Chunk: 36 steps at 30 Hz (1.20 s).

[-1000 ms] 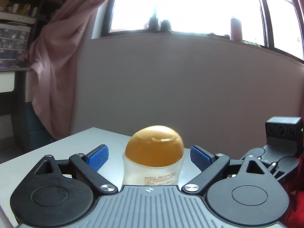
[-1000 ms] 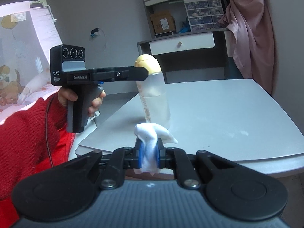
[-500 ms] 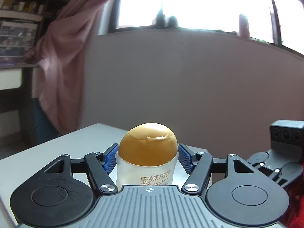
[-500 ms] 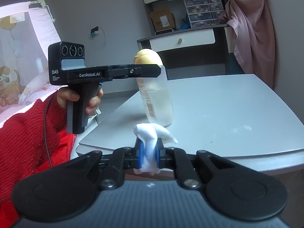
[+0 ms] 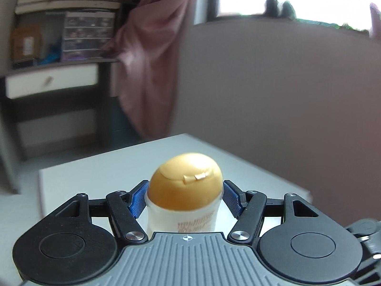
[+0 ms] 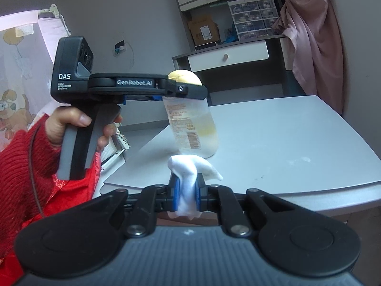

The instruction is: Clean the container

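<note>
A clear plastic bottle [image 5: 183, 217] with a rounded yellow cap [image 5: 185, 181] sits between my left gripper's [image 5: 184, 199] blue pads [image 5: 138, 201], which are shut on its neck. In the right wrist view the bottle [image 6: 193, 126] hangs tilted, lifted off the grey table [image 6: 285, 143], held by the left gripper [image 6: 181, 93]. My right gripper [image 6: 185, 190] is shut on a crumpled white cloth [image 6: 188, 176], just below and in front of the bottle's base.
A dark desk with a white drawer [image 6: 228, 57] and shelves of small boxes stand behind the table. A pink curtain [image 6: 309, 35] hangs at the right. The table's front edge [image 6: 333, 197] is near my right gripper.
My left gripper closed on the bottle's neck, lifted it off the table and swung left. The bottle now hangs tilted above the cloth. The right gripper stayed put.
</note>
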{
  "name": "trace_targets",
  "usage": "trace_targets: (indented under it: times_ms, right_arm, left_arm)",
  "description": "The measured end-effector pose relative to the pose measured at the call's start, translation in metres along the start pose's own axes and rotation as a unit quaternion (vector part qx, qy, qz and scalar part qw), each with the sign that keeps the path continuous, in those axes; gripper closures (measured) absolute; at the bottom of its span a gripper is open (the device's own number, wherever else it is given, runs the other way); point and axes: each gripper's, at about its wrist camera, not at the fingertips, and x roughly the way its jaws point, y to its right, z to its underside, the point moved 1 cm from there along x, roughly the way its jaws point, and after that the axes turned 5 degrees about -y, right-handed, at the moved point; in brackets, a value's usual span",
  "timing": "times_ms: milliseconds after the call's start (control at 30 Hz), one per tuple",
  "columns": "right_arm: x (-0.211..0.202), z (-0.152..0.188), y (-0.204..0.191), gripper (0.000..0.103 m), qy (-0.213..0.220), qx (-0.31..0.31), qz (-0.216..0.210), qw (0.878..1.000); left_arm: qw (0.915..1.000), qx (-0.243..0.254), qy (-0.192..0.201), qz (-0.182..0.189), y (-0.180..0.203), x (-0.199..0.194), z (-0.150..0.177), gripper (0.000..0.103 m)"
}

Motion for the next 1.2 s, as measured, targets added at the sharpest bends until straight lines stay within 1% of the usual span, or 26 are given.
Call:
trace_targets:
  times_ms: [100,200,267,400,433,467,633,733,800,1033,1167,1200]
  right_arm:
    - [-0.002,0.0,0.001,0.091,0.005,0.003,-0.001,1.0]
    - [-0.003,0.001,0.001,0.091,0.009,0.005,-0.003,1.0]
    - [-0.004,0.002,0.002,0.091,0.01,0.007,-0.006,1.0]
    - [-0.008,0.002,0.005,0.091,0.011,0.009,-0.009,1.0]
    - [-0.008,0.002,0.005,0.091,0.012,0.01,-0.01,1.0]
    - [-0.009,0.002,0.006,0.091,0.012,0.011,-0.011,1.0]
    - [-0.012,0.003,0.007,0.091,0.015,0.016,-0.016,1.0]
    - [-0.013,0.004,0.008,0.091,0.017,0.02,-0.021,0.999]
    - [-0.014,0.004,0.009,0.091,0.017,0.022,-0.023,0.999]
    - [-0.015,0.004,0.012,0.091,0.018,0.026,-0.034,0.999]
    - [-0.018,0.005,0.013,0.091,0.021,0.027,-0.036,0.999]
    - [-0.019,0.005,0.013,0.091,0.021,0.028,-0.035,0.999]
  left_arm:
    - [0.9988,-0.016,-0.025,-0.038,0.012,-0.008,0.0,0.038]
    - [0.9969,-0.038,-0.031,-0.061,0.016,-0.012,-0.004,0.038]
    - [0.9961,-0.05,-0.029,-0.067,0.016,-0.02,-0.004,0.038]
    - [0.9941,-0.063,-0.031,-0.082,0.02,-0.028,-0.014,0.038]
    - [0.9934,-0.066,-0.033,-0.087,0.019,-0.016,-0.027,0.039]
    - [0.9922,-0.075,-0.035,-0.093,0.02,-0.014,-0.031,0.039]
    - [0.9829,-0.129,-0.048,-0.122,0.011,0.001,-0.047,0.039]
    - [0.973,-0.176,-0.051,-0.14,0.007,0.0,-0.051,0.039]
    - [0.9674,-0.199,-0.052,-0.148,0.006,-0.001,-0.051,0.039]
    - [0.9661,-0.187,-0.059,-0.168,0.02,0.002,-0.056,0.038]
    - [0.9689,-0.174,-0.058,-0.166,0.021,0.005,-0.059,0.036]
    - [0.9711,-0.162,-0.058,-0.166,0.023,0.007,-0.06,0.036]
